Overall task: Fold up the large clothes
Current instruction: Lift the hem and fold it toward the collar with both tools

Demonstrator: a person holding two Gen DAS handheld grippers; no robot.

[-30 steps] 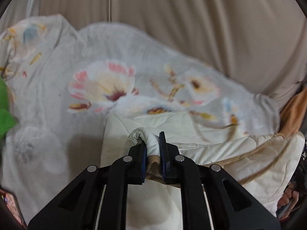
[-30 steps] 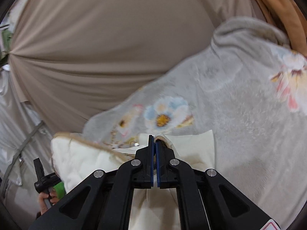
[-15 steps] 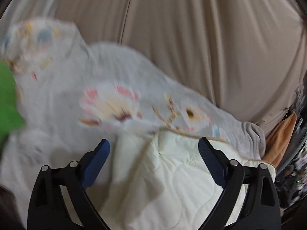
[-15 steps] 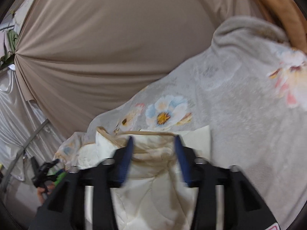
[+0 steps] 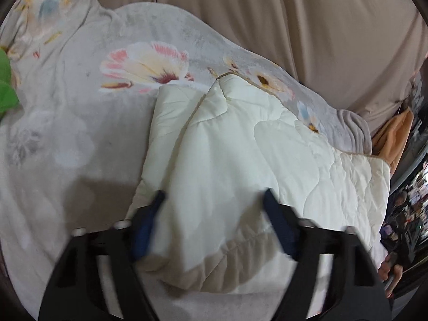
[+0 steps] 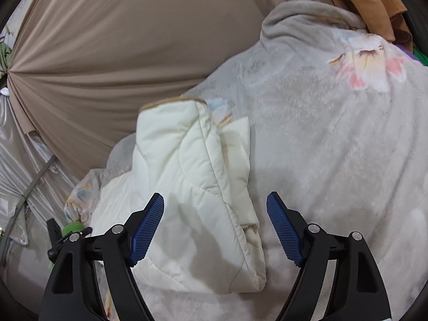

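Both your grippers, left gripper (image 5: 214, 222) and right gripper (image 6: 215, 227), hang spread wide, gripping nothing. Cream quilted garment (image 6: 192, 187) lies folded on the floral blanket (image 6: 334, 160), long axis running away from your jaws, directly ahead of each.

Quilt (image 5: 240, 155): cream cloth, padded, stitched in curved lines, matt, tan binding at the edge. 
Blanket (image 6: 334, 139): grey plush cloth, fuzzy nap, printed with flowers. 
Curtain (image 6: 120, 40): beige cloth, smooth, faint sheen, pleated. 
Drape (image 6: 16, 144): silvery cloth, glossy. 
Right gripper (image 6: 215, 224): black matt plastic, blue ribbed pads (image 6: 283, 230), bright metal screws. 
Left gripper (image 5: 214, 222): black plastic, blurred.
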